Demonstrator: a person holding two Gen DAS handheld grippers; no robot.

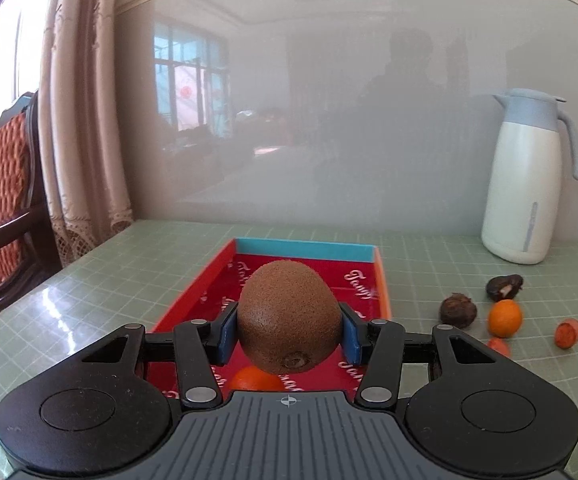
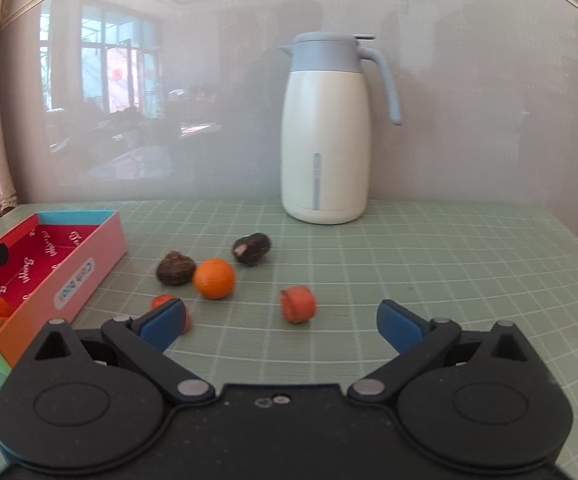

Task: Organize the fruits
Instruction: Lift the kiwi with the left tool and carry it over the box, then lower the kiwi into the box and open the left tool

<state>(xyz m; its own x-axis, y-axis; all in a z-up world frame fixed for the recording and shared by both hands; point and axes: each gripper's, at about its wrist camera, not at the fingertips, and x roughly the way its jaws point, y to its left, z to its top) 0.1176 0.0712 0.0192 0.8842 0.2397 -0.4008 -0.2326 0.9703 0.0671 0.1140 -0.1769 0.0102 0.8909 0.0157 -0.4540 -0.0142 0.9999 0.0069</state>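
Kiwi [image 1: 288, 316] pinched at its sides between my left gripper [image 1: 289, 334] pads, held above red tray [image 1: 193, 292], likely for drop beside small orange fruit [image 1: 257, 379] already inside. My right gripper [image 2: 279, 326] spread wide, empty, low over green mat [image 2: 429, 272], facing loose mandarin [image 2: 214, 279], dark fruits [image 2: 176, 268], cut orange piece [image 2: 297, 304]: I judge next pickup there. Thermos [image 2: 325, 132] stands behind, well apart.

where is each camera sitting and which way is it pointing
Left wrist: on the left claw, facing the wall over the red box; its blue pads grip a kiwi.
Right wrist: on the right claw, open, facing the white jug over loose fruit such as the orange.
Shared: box, jug, orange, kiwi, green table.
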